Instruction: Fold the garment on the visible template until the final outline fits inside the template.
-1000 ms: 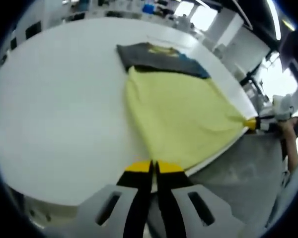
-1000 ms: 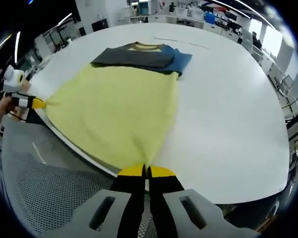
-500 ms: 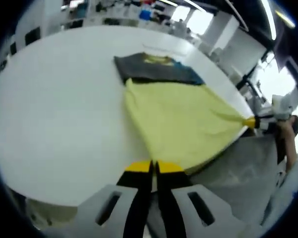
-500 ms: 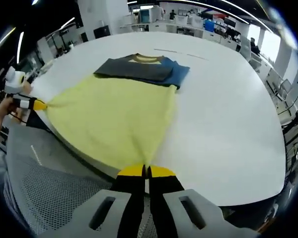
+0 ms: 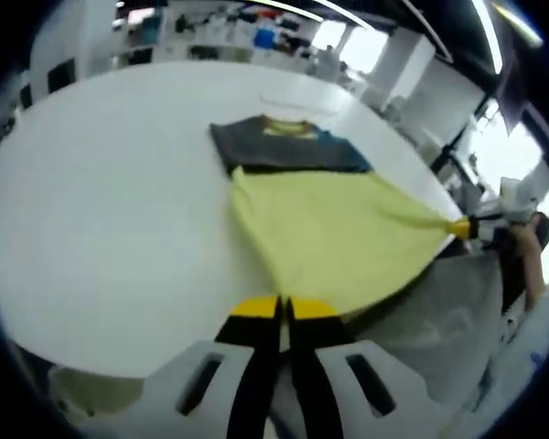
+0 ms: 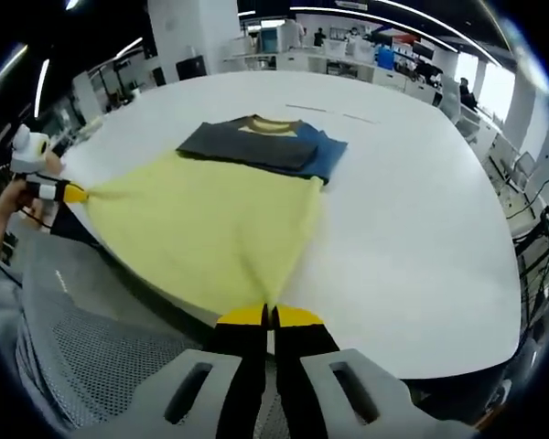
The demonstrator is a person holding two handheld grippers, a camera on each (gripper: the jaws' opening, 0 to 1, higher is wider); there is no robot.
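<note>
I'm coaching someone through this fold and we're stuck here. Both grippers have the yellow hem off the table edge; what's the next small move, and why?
Probably carry both held corners forward over the shirt toward its dark collar end. The left gripper and right gripper are each shut on a hem corner, the yellow cloth is stretched taut between them, and the far end lies flat on the table.
</note>
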